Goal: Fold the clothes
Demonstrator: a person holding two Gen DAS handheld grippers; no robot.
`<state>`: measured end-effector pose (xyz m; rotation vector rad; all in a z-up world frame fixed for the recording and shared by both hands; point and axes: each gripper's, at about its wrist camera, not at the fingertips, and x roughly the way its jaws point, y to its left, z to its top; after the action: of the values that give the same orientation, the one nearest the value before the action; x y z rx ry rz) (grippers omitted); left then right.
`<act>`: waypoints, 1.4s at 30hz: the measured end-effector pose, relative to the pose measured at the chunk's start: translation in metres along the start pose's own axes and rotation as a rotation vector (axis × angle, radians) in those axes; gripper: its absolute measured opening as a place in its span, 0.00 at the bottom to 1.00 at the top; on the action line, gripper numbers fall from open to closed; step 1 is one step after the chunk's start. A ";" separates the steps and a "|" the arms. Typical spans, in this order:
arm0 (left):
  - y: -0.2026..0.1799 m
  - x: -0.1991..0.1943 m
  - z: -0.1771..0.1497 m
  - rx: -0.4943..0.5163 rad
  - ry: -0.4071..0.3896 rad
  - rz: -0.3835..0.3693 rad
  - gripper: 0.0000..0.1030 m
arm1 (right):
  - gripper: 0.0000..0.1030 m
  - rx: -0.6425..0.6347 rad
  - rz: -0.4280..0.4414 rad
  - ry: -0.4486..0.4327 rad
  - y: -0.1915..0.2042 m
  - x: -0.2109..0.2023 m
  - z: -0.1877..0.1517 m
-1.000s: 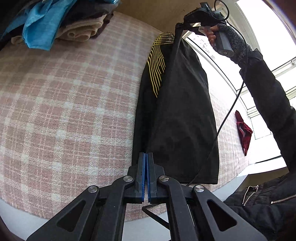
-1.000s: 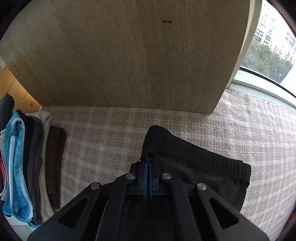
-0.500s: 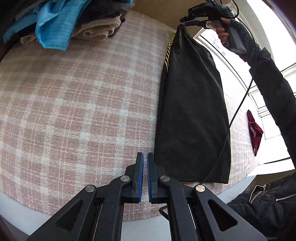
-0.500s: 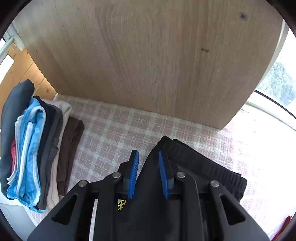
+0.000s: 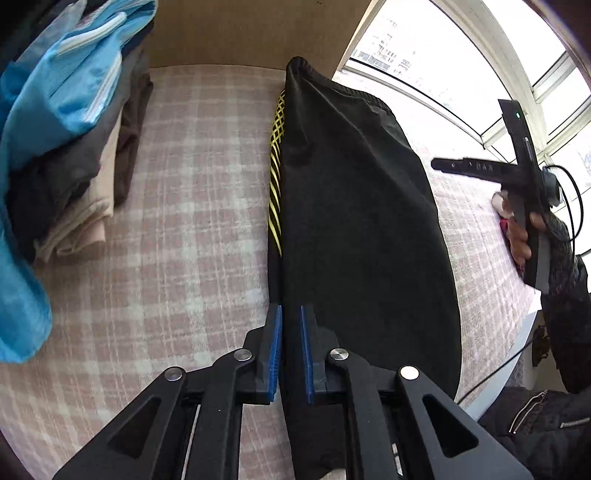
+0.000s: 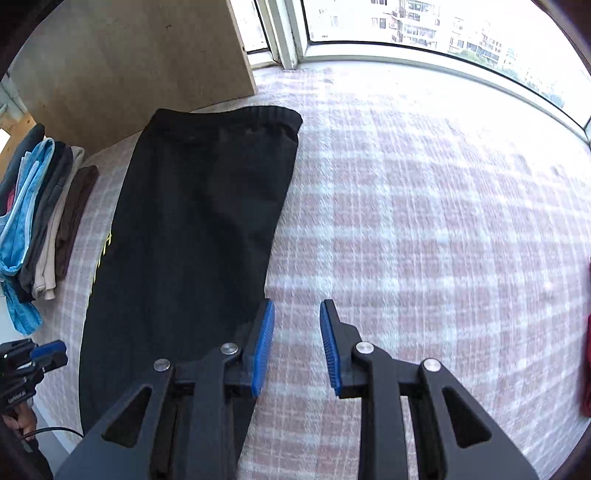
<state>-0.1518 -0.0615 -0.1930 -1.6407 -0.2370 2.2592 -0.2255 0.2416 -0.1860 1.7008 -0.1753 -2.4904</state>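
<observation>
Black trousers lie flat and lengthwise on the pink plaid cloth, folded to a long narrow strip, elastic waistband at the far end close to the wooden panel. A yellow striped print shows along the left edge of the fold, partly tucked under the top layer. Left gripper: jaws opening, blue pads set a narrow gap apart; the near end of the trousers runs up between them, but the pads do not press on the fabric as far as the left wrist view shows (dark cloth against dark fingers, so contact at the very base is hard to read). Right gripper: jaws opening, pads clearly apart, nothing between them but plaid cloth below; it hangs just beside the right edge of the trousers, its left finger overlapping that edge in view. In the left wrist view the right gripper is seen off to the right of the garment, held by a hand in a grey knitted cuff and dark sleeve. Stack of folded clothes at far left (blue on top, grey, beige, brown beneath), apart from the trousers. A dark red item sits at the right margin, blurred. Window behind, bright.
</observation>
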 end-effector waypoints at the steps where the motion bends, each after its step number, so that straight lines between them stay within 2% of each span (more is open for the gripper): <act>1: -0.001 0.007 0.010 0.013 0.016 -0.005 0.20 | 0.25 0.017 0.013 0.000 -0.005 0.000 -0.008; 2: -0.003 0.013 0.020 0.026 0.032 -0.008 0.26 | 0.26 0.028 0.028 -0.003 -0.008 0.000 -0.014; 6: -0.012 0.036 0.048 0.092 0.078 0.035 0.29 | 0.27 0.032 0.069 -0.001 -0.003 0.004 -0.024; 9: -0.016 0.051 0.059 0.120 0.110 0.073 0.34 | 0.27 0.012 0.052 -0.013 0.003 0.006 -0.030; 14: -0.022 0.063 0.063 0.180 0.133 0.141 0.34 | 0.27 -0.009 0.041 -0.020 0.010 0.007 -0.032; 17: -0.026 0.064 0.062 0.205 0.133 0.158 0.31 | 0.27 0.014 0.056 -0.014 0.008 0.007 -0.027; 18: -0.027 0.063 0.060 0.216 0.129 0.157 0.23 | 0.27 0.023 0.061 -0.012 0.007 0.006 -0.025; 20: -0.027 0.062 0.058 0.223 0.122 0.153 0.13 | 0.28 0.035 0.070 -0.008 0.006 0.006 -0.022; 24: -0.017 0.056 0.057 0.178 0.116 0.129 0.13 | 0.30 0.026 0.076 -0.003 0.007 0.005 -0.017; 26: -0.014 0.053 0.056 0.157 0.116 0.120 0.18 | 0.37 0.012 0.076 -0.005 0.008 0.003 -0.017; 30: -0.023 0.057 0.050 0.198 0.127 0.121 0.32 | 0.38 -0.033 0.074 -0.024 0.017 0.000 -0.020; 33: -0.036 0.062 0.046 0.255 0.131 0.139 0.35 | 0.38 -0.105 0.080 -0.030 0.029 -0.001 -0.022; 37: -0.041 0.063 0.041 0.295 0.121 0.145 0.35 | 0.37 -0.150 0.097 -0.048 0.030 -0.002 -0.026; 38: -0.041 0.062 0.040 0.299 0.117 0.144 0.33 | 0.31 -0.141 0.116 -0.050 0.030 -0.001 -0.026; 40: -0.039 0.061 0.038 0.308 0.114 0.147 0.15 | 0.13 -0.121 0.181 -0.040 0.030 0.004 -0.027; 42: -0.034 0.059 0.038 0.286 0.115 0.107 0.07 | 0.09 -0.090 0.240 -0.034 0.029 0.007 -0.031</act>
<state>-0.1983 -0.0058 -0.2216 -1.6546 0.1977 2.1451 -0.1981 0.2114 -0.1992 1.5056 -0.2510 -2.3164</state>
